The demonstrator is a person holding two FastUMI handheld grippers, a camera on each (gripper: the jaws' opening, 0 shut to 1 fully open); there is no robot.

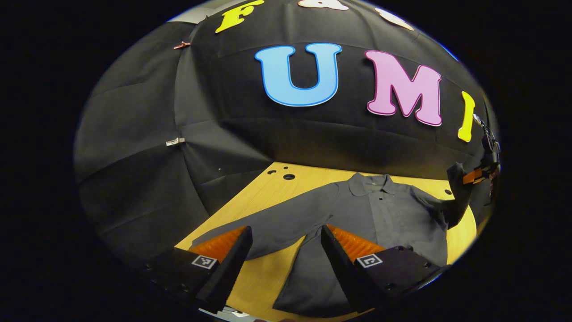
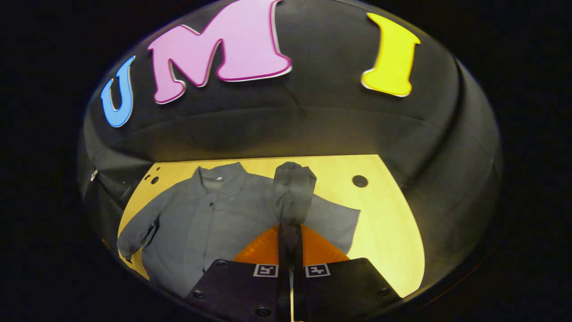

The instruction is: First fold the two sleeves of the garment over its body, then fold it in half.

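A grey collared shirt [image 1: 380, 210] lies face up on the wooden table [image 1: 268, 188], collar at the far side. One sleeve [image 1: 272, 223] stretches flat toward the left. My left gripper [image 1: 283, 252] hovers open above that sleeve and the shirt's side, holding nothing. The right gripper [image 1: 480, 174] appears far right, lifting the other sleeve [image 1: 458, 197] off the table. In the right gripper view, my right gripper [image 2: 290, 239] is shut on this sleeve [image 2: 292, 188], whose cuff end stands bunched above the fingers, over the shirt's body [image 2: 214, 214].
The table [image 2: 389, 214] has round holes, one [image 2: 359, 181] at the far right and two [image 1: 288, 176] at the far left. Black cloth walls enclose the table on all sides. Bare wood lies to the right of the shirt in the right gripper view.
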